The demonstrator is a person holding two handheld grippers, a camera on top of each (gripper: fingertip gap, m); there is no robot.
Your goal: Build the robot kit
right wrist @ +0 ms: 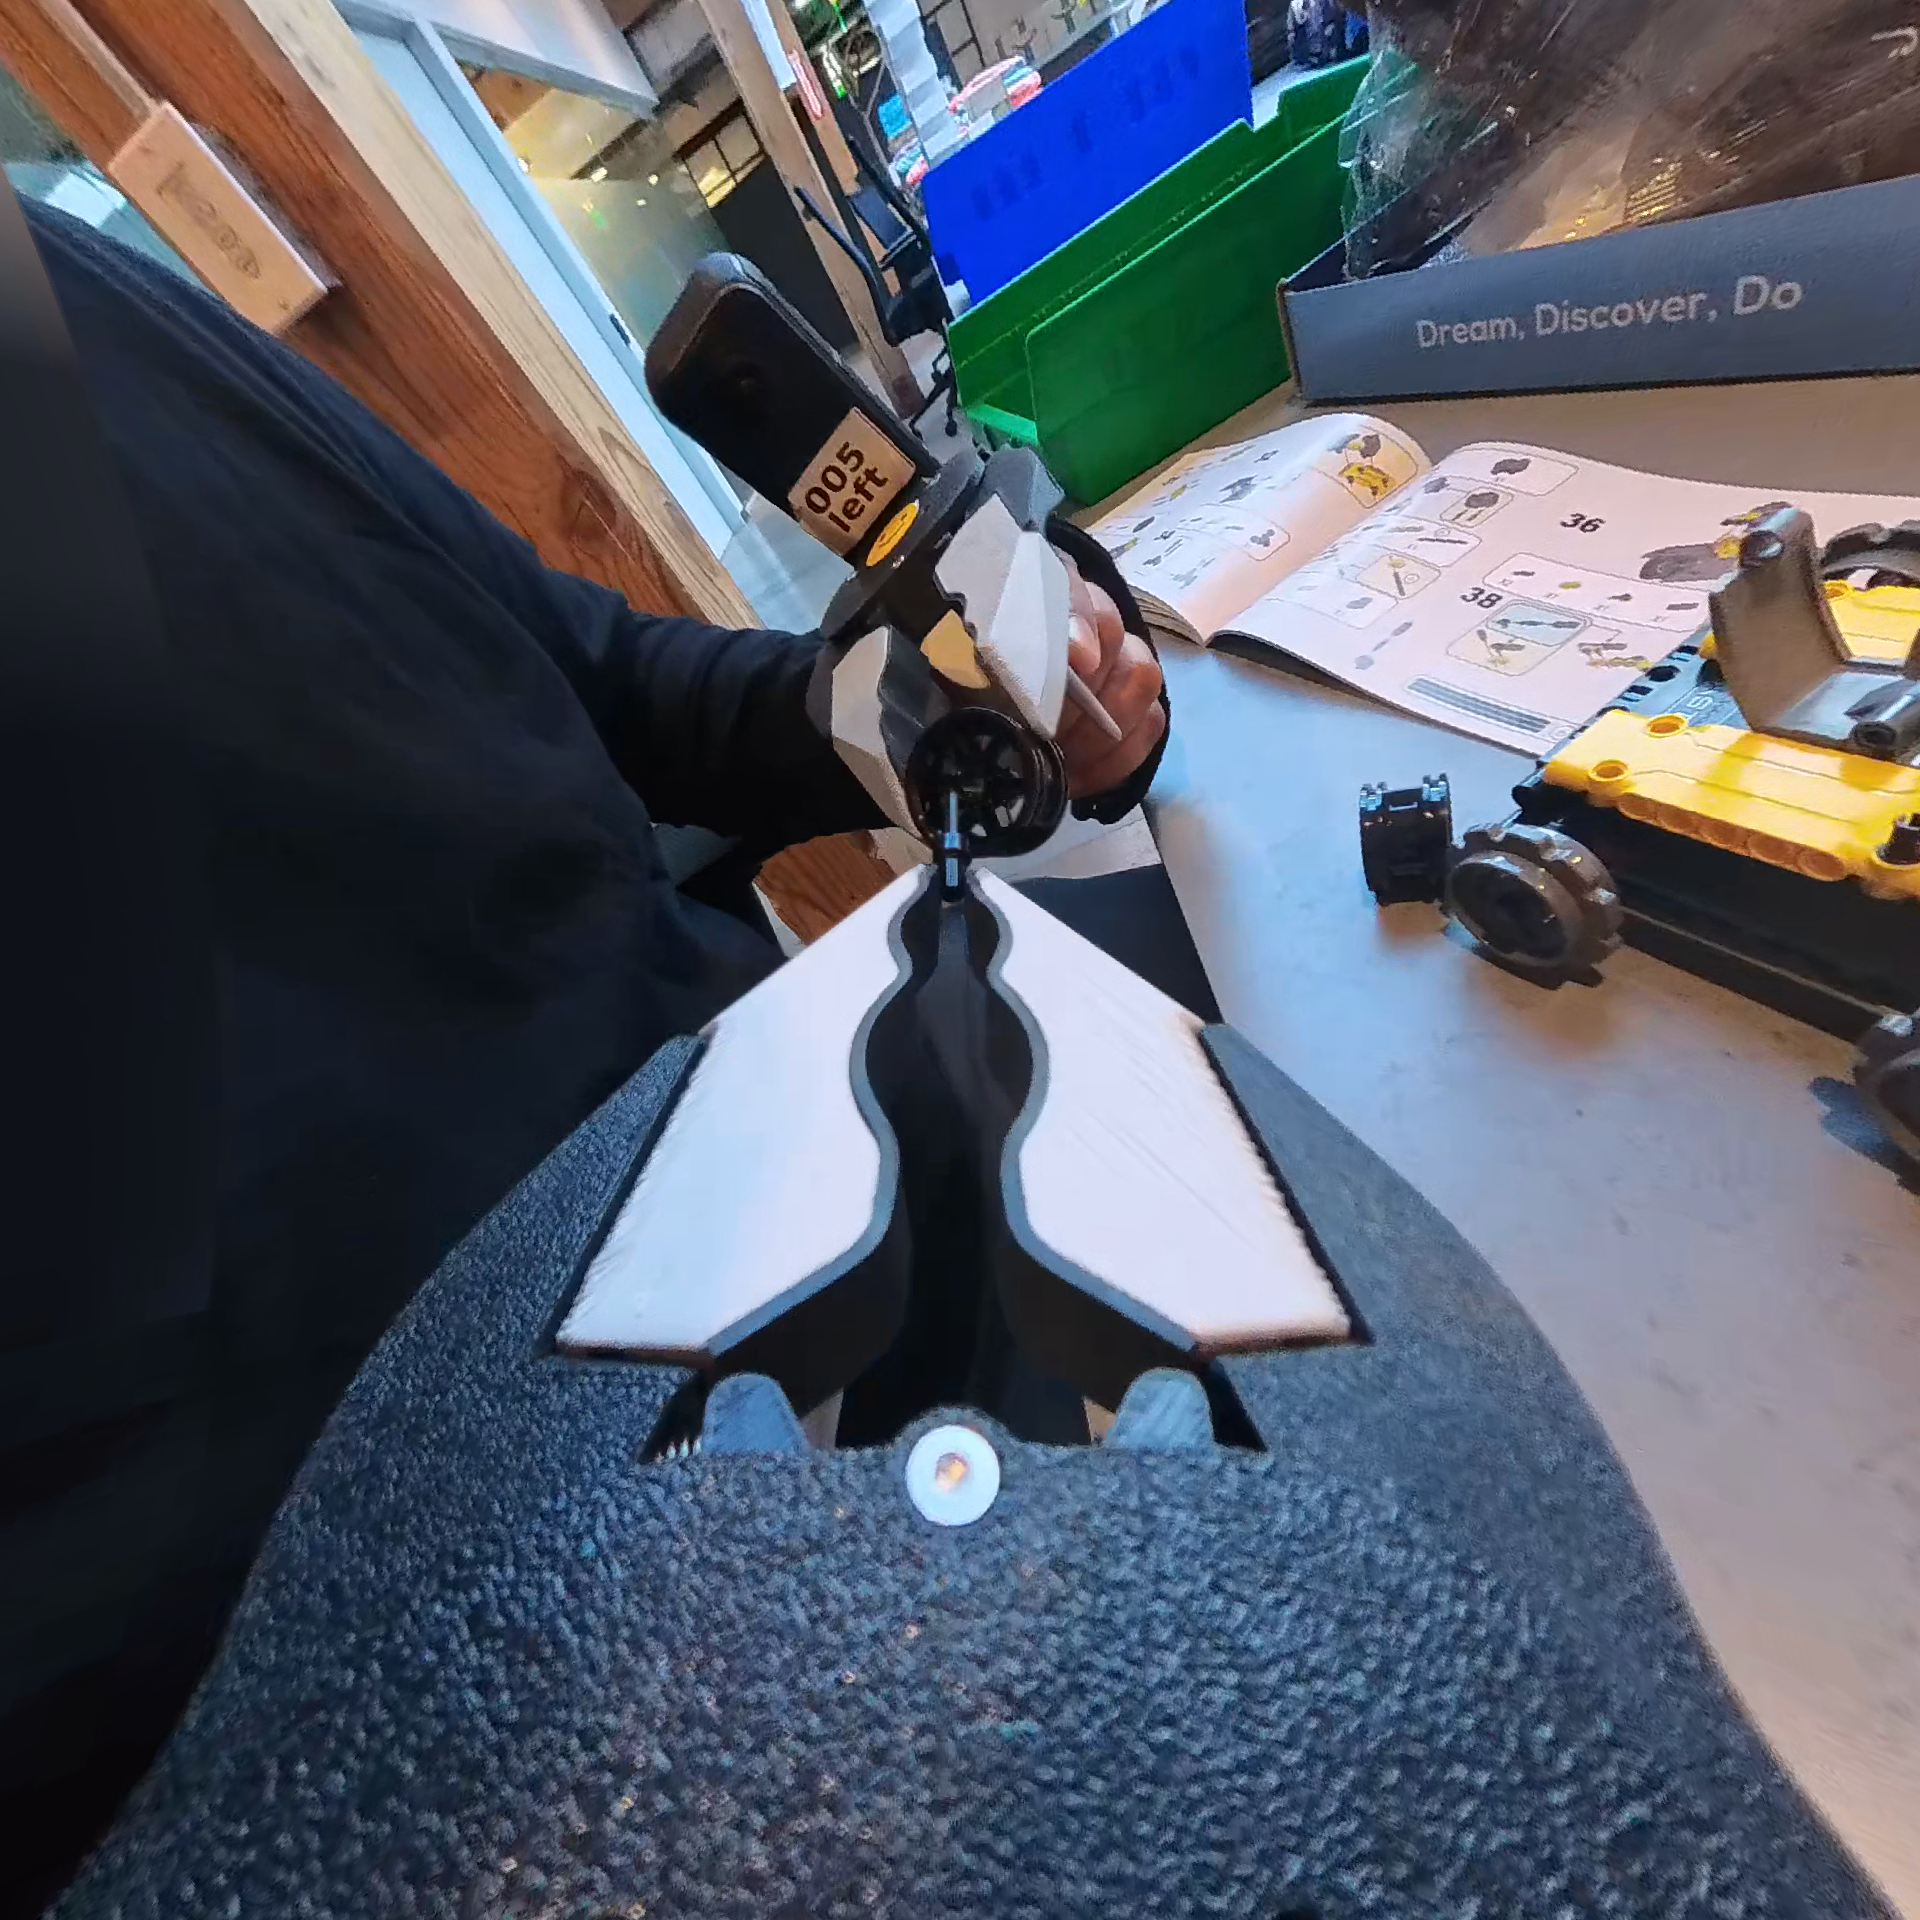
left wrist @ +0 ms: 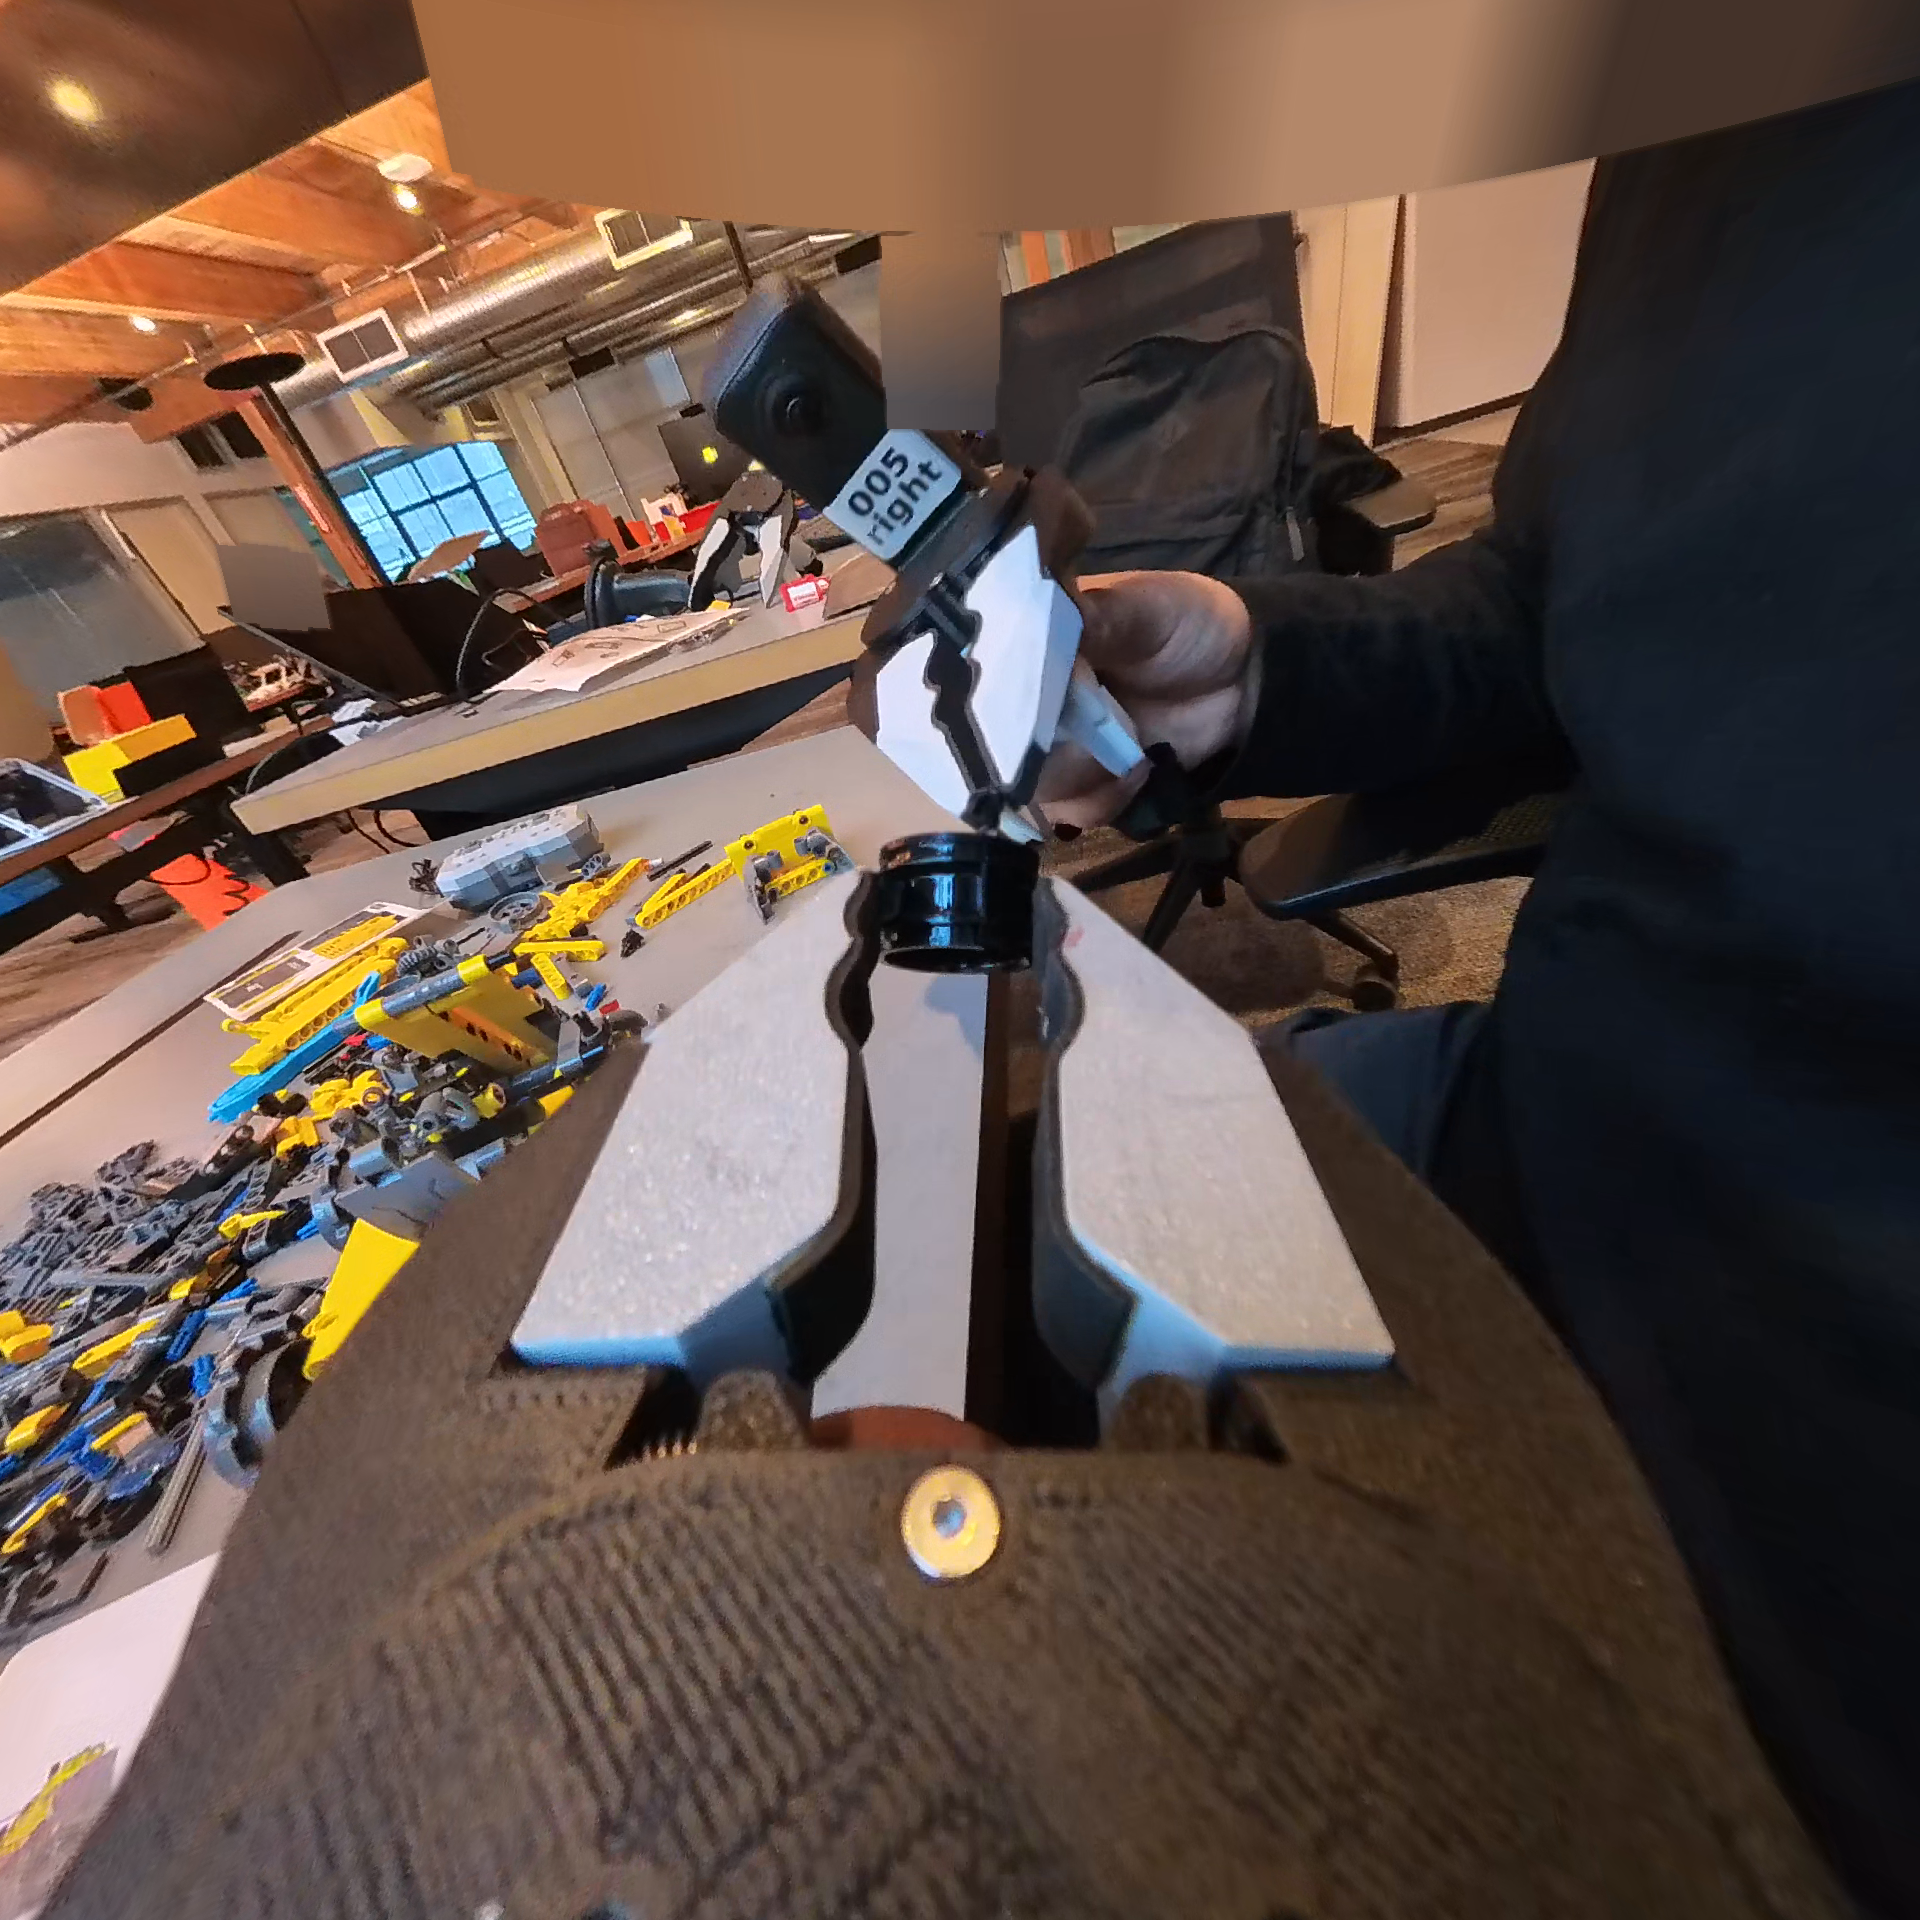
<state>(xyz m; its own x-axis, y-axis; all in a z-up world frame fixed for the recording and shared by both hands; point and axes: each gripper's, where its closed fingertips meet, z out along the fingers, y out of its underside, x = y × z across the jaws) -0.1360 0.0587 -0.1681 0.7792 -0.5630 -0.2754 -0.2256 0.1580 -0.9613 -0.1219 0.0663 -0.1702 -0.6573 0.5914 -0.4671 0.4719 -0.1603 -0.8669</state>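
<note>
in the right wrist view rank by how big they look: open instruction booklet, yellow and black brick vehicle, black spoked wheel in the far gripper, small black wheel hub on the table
1. White open instruction booklet.
2. Yellow and black brick vehicle; cropped, so its rank is unsure.
3. Black spoked wheel in the left gripper.
4. Small black wheel hub; close to the wheel's size.

Yellow model (right wrist: 1756, 800) is running off right edge. Brick pile (left wrist: 156, 1299) is spilling past left edge. Black pin (right wrist: 951, 847) is reading too small to identify.
</note>
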